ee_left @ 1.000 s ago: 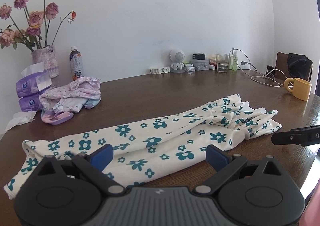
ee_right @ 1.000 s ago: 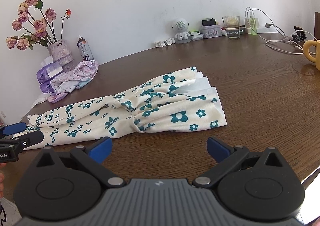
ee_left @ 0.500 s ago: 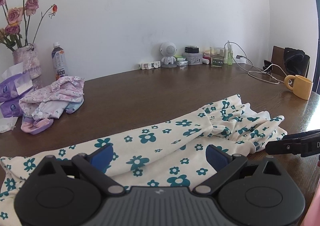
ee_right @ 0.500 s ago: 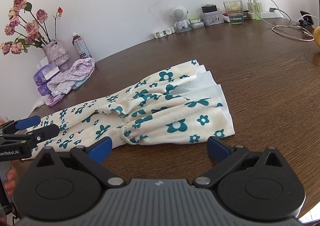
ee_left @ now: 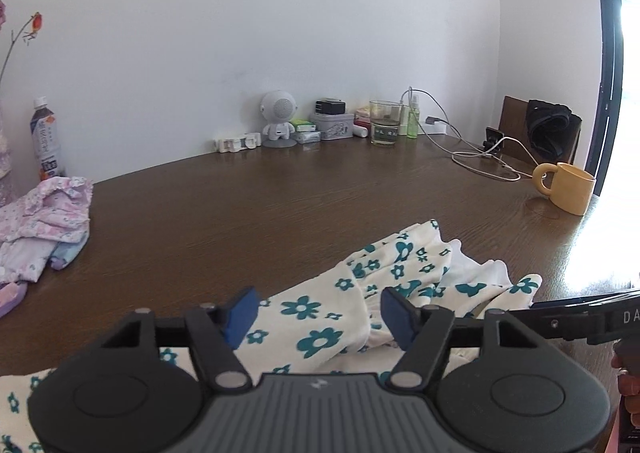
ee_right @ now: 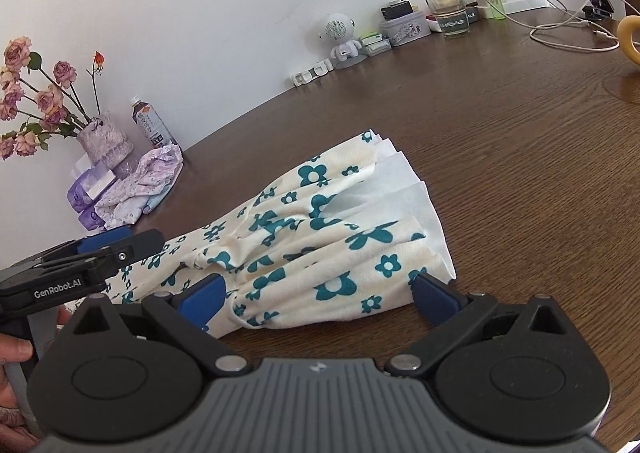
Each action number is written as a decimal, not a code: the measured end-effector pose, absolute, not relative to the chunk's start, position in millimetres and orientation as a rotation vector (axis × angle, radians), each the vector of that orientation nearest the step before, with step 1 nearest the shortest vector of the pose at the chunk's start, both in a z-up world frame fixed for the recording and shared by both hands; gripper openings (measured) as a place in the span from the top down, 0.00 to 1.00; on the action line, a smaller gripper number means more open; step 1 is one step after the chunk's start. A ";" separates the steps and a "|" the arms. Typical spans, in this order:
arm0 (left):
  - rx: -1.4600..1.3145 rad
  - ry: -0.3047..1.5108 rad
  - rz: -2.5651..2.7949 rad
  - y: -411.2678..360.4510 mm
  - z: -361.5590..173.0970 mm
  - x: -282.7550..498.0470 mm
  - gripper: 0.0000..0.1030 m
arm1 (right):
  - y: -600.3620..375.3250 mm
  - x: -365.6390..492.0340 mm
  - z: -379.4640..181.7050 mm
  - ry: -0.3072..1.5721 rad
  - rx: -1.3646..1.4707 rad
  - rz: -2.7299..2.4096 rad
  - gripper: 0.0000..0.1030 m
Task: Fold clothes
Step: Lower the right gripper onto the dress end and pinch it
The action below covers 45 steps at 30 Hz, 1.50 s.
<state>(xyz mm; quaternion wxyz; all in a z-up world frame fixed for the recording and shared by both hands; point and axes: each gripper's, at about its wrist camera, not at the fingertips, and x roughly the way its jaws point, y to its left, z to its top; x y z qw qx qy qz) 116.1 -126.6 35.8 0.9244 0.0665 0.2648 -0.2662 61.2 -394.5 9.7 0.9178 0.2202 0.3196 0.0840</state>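
A cream garment with teal flowers (ee_left: pixel 320 317) lies folded lengthwise on the brown wooden table (ee_left: pixel 280 205). Its wide pleated end (ee_right: pixel 384 221) points right. My left gripper (ee_left: pixel 318 317) hovers low over the garment's middle. Its jaws are closing with a raised fold of cloth between the blue pads, and the pads do not press on it. That gripper also shows at the left of the right wrist view as the left gripper (ee_right: pixel 120 249). My right gripper (ee_right: pixel 319 299) stands open at the near edge of the pleated end, cloth between its pads. In the left wrist view the right gripper (ee_left: pixel 580 317) is a black finger beside the cloth.
A pile of pink floral clothes (ee_right: pixel 148 185), a bottle (ee_right: pixel 152 125), a vase of roses (ee_right: pixel 104 137) and tissue packs (ee_right: pixel 88 193) stand at the far left. A yellow mug (ee_left: pixel 568 189), cables (ee_left: pixel 480 161), a glass (ee_left: pixel 386 127) and a small white robot figure (ee_left: pixel 278 117) line the back and right.
My left gripper has slid right along the garment to its gathered middle, and its jaws have narrowed. My right gripper has come closer to the pleated end and has rolled a little.
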 end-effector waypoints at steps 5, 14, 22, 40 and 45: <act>0.147 0.590 -0.596 -144.1 21.4 127.2 0.57 | -404.1 78.2 10.1 0.651 0.507 0.167 0.15; 0.133 0.633 -0.643 -141.8 1.4 128.3 0.57 | -406.6 103.6 10.6 0.649 0.539 0.107 0.27; 0.106 0.631 -0.671 -135.1 -1.0 127.9 0.55 | -421.9 100.1 10.0 0.653 0.487 -0.016 0.26; 0.107 0.626 -0.693 -137.2 -2.9 125.3 0.46 | -394.6 124.3 3.2 0.623 0.474 0.061 0.58; 0.101 0.627 -0.696 -136.7 -3.1 125.6 0.45 | -389.3 128.6 3.5 0.626 0.460 0.082 0.58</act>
